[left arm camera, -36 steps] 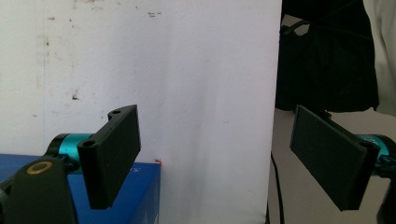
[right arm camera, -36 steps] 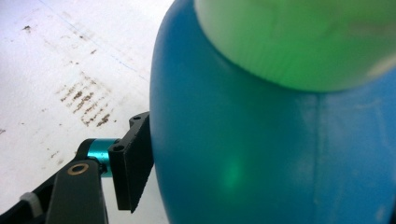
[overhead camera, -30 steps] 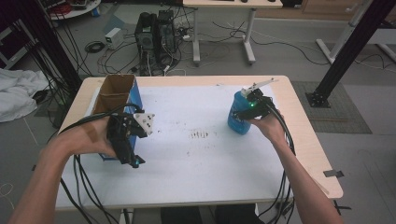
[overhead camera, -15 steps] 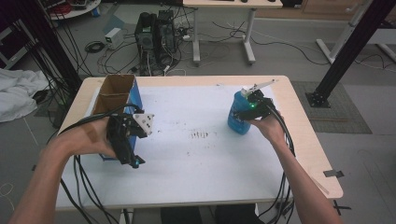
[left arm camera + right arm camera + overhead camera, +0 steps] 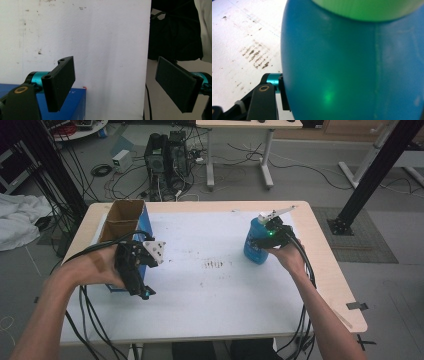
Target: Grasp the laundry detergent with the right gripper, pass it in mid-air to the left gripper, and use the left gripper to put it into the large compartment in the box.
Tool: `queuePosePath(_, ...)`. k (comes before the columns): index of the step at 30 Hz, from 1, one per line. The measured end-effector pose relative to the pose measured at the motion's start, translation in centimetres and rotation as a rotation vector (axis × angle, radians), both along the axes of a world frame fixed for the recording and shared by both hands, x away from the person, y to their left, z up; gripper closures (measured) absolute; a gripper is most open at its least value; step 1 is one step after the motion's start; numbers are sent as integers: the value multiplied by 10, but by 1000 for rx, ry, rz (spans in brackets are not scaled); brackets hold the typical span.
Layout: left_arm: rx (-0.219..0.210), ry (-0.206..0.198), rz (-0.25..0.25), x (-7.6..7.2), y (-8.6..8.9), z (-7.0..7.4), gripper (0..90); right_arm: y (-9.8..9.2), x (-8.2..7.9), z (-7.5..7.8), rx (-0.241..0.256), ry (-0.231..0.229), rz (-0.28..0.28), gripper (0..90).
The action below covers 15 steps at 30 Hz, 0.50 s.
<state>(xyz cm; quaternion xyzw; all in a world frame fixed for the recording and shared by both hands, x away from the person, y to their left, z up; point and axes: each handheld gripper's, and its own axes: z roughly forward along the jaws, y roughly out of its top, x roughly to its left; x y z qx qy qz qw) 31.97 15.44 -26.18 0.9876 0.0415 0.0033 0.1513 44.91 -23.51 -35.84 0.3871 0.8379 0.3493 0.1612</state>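
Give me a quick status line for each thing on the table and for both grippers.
Blue bottle: upright on the table, clasped by the right gripper.
Cardboard box: upright, top open, untouched.
Right gripper: shut on the blue bottle.
Left gripper: open, holding nothing, over the table's near edge beside the cardboard box.

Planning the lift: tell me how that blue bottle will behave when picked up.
The blue bottle looks smooth and rounded, so it may slip between the flat jaws of the right gripper. It stands tall on a narrow base, so it could tip. It probably feels stiff.
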Motion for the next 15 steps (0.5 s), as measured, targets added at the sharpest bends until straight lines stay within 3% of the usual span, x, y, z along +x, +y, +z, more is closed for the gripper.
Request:
queuePosePath(11, -2, -3, 0, 0, 1, 0, 164, 0, 0, -1, -4, -6, -6, 409)
queuePosePath(15, -2, -5, -3, 1, 0, -1, 164, -2, 0, -2, 18, -4, -9, 417)
